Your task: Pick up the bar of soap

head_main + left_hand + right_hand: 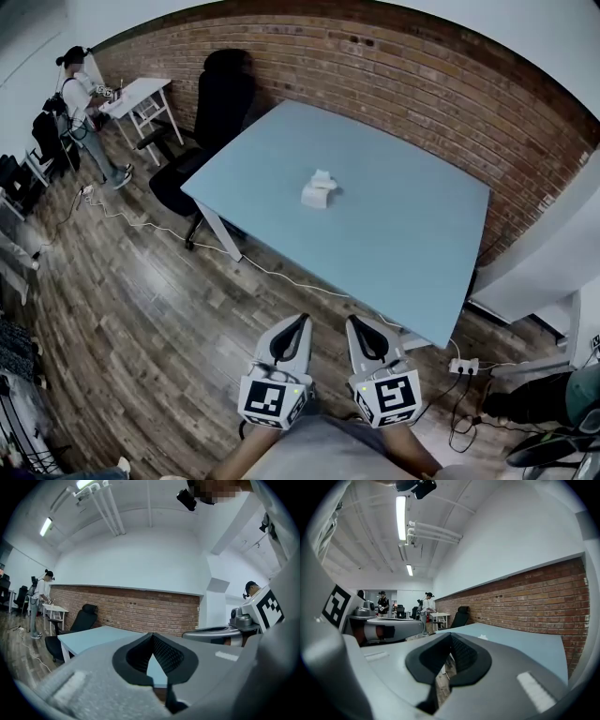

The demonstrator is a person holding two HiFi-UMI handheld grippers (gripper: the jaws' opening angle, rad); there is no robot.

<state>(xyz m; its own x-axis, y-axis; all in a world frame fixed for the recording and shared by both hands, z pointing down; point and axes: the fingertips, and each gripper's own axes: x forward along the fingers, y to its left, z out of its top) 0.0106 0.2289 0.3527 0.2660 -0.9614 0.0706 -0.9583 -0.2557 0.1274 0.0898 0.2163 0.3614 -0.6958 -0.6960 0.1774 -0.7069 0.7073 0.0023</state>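
My left grey two-jaw gripper (301, 320) and right grey two-jaw gripper (352, 321) are at bottom centre of the head view, side by side over the brown wooden plank floor (141, 319). Both are clenched, tips together, nothing gripped. The small white bar of soap (319, 190) lies mid-frame on the light blue rectangular table (412, 253), well apart from both.

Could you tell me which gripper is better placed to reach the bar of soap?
Left, but only slightly. The left gripper and right gripper are both shut, empty and short of the table; the bar of soap lies ahead between them, a little nearer the left one's line.
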